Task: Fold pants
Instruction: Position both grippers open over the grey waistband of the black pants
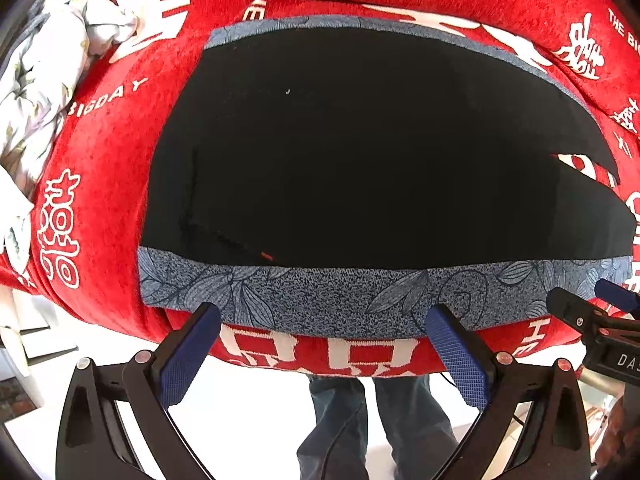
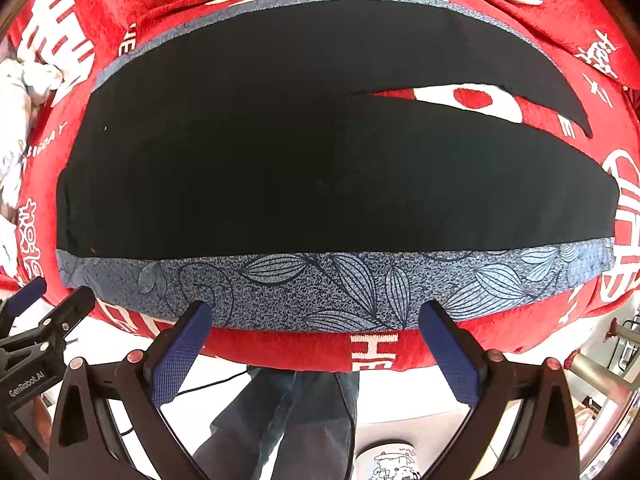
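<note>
Pants (image 1: 360, 152): black, blue leaf-print band (image 2: 320, 284), flat on red blanket (image 1: 100, 200), frame centre.
Left gripper (image 1: 324, 320): released, at band's lower edge.
Right gripper (image 2: 316, 316): released, likewise.

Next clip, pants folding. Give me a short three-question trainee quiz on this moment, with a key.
1. True or false: the left claw is clamped on the pants' patterned band.
2. What do the black pants lie on: A) a bare table, B) a red blanket with white lettering, C) a white sheet?
3. Fill in: the legs run toward the ___ side of the right wrist view.

Key: 1 false, both claws, including the right claw, are open. 2 B. 3 right.
</note>
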`<move>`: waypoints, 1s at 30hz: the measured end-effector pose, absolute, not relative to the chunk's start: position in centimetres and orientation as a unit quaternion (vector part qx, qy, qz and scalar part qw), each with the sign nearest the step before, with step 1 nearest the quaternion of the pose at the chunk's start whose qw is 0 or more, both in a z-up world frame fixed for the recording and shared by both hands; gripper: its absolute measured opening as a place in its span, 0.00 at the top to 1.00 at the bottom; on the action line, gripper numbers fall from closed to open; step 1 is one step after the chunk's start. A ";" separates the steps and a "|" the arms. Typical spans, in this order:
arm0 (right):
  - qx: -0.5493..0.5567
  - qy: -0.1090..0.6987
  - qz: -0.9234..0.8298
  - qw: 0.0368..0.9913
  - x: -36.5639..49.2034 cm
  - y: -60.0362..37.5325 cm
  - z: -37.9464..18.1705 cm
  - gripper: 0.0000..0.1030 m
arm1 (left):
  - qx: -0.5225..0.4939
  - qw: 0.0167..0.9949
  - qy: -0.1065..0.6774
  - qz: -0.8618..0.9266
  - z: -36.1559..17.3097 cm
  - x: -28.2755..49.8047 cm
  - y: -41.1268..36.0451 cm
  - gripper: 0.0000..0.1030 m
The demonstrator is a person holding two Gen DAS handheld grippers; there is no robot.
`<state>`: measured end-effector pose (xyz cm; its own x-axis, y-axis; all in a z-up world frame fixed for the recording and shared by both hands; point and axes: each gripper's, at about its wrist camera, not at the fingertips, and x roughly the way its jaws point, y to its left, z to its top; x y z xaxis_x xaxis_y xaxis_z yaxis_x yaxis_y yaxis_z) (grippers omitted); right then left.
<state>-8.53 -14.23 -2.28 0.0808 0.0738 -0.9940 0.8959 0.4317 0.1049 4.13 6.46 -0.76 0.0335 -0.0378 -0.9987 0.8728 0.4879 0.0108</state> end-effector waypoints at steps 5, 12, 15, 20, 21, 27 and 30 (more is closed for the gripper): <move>0.412 0.592 -0.335 0.607 -8.3 -14.2 -2.5 0.00 | 0.354 0.617 0.607 -0.354 -1.6 4.4 6.6 0.00; 0.412 0.594 -0.334 0.605 -8.1 -14.1 -2.9 0.00 | 0.365 0.619 0.605 -0.342 -2.2 4.9 6.9 0.00; 0.413 0.596 -0.333 0.603 -8.0 -14.1 -3.0 0.00 | 0.366 0.620 0.605 -0.340 -2.5 5.1 7.0 0.00; 0.412 0.599 -0.331 0.602 -7.8 -13.9 -3.3 0.00 | 0.365 0.619 0.610 -0.334 -2.8 5.3 7.4 0.00; 0.411 0.600 -0.330 0.602 -7.7 -13.9 -3.4 0.00 | 0.365 0.619 0.610 -0.334 -2.9 5.4 7.5 0.00; 0.414 0.599 -0.329 0.601 -7.6 -13.7 -3.8 0.00 | 0.363 0.620 0.613 -0.328 -3.2 5.2 7.7 0.00; 0.415 0.600 -0.328 0.600 -7.7 -13.6 -4.0 0.00 | 0.362 0.622 0.615 -0.324 -3.4 5.4 7.9 0.00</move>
